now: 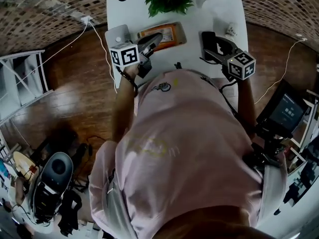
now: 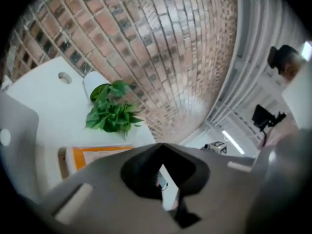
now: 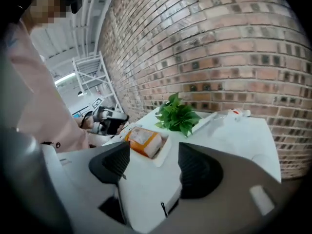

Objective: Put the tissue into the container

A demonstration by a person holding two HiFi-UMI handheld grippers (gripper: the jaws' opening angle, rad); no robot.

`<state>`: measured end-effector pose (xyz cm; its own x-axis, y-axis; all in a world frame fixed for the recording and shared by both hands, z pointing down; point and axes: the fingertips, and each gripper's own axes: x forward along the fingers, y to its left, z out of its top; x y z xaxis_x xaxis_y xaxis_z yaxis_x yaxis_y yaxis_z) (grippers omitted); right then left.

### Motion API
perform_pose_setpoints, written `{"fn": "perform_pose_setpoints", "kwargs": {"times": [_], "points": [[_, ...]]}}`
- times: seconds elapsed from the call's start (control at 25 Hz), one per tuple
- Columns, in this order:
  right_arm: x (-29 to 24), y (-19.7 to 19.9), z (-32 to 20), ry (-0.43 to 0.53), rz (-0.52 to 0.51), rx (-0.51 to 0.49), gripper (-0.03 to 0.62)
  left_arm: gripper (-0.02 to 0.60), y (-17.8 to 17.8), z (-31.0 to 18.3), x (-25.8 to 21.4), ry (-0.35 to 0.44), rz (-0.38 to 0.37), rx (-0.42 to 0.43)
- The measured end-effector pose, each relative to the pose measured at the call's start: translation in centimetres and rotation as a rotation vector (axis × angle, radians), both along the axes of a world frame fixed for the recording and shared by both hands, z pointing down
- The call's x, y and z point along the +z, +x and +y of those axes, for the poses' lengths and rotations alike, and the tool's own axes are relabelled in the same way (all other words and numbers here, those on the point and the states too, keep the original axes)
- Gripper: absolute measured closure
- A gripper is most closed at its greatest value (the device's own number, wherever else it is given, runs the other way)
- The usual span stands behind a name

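The orange tissue pack [image 1: 167, 34] lies, seemingly already inside the shallow container [image 1: 181, 32], on the white tabletop [image 1: 219, 14], just beside the tips of the left claw [image 1: 153, 40], whose jaws are drawn together, while the right claw [image 1: 215, 44], spread wide and empty, hangs apart to its right.

No legible txt anywhere. Orange pack [image 1: 160, 36]: pale label, print too blurred to read. Screen [image 1: 285, 109] at right: faint lines, illegible. Left marker cube [image 1: 124, 55] & right marker cube [image 1: 242, 65]: b/w square codes only, 0 letters/nos.
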<state>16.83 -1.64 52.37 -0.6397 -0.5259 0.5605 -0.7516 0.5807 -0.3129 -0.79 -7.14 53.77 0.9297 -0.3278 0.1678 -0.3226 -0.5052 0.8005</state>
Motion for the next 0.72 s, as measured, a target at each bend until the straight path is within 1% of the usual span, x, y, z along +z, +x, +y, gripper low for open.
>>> {"fn": "perform_pose_setpoints", "kwargs": {"times": [0.08,0.12,0.16,0.24,0.32,0.36,0.48,0.6,0.64,0.72], "points": [[-1.3,0.0,-0.4,0.045,-0.065,0.047,0.325,0.576,-1.9,2.1,-4.2,0.079,0.018,-0.02],[-1.6,-0.1,-0.7,0.061,-0.091,0.067,0.373,0.576,-3.0,3.2,-5.7,0.109,0.02,-0.049],[-1.5,-0.1,-1.1,0.07,-0.113,0.087,0.442,0.577,-4.3,4.2,-6.5,0.129,0.014,-0.091],[-1.0,-0.5,-2.2,0.061,-0.17,0.122,0.46,0.577,-7.5,6.0,-6.8,0.149,-0.022,-0.197],[-0.4,-1.3,-3.2,0.032,-0.242,0.144,0.482,0.577,-11.0,7.7,-6.9,0.161,-0.055,-0.326],[-0.2,-1.7,-3.5,0.018,-0.271,0.147,0.482,0.577,-12.7,8.5,-7.0,0.165,-0.06,-0.391],[0.0,-2.6,-4.2,0.012,-0.315,0.158,0.488,0.577,-16.6,10.2,-7.4,0.171,-0.036,-0.558],[-1.0,-1.4,-5.1,0.068,-0.319,0.234,0.528,0.577,-19.6,11.1,-7.3,0.168,-0.013,-0.721],[-1.5,-0.6,-5.3,0.086,-0.319,0.259,0.534,0.577,-20.5,11.5,-7.1,0.168,-0.005,-0.768],[-2.3,0.3,-5.5,0.113,-0.313,0.292,0.535,0.577,-22.3,12.9,-6.9,0.17,0.017,-0.831]]}}
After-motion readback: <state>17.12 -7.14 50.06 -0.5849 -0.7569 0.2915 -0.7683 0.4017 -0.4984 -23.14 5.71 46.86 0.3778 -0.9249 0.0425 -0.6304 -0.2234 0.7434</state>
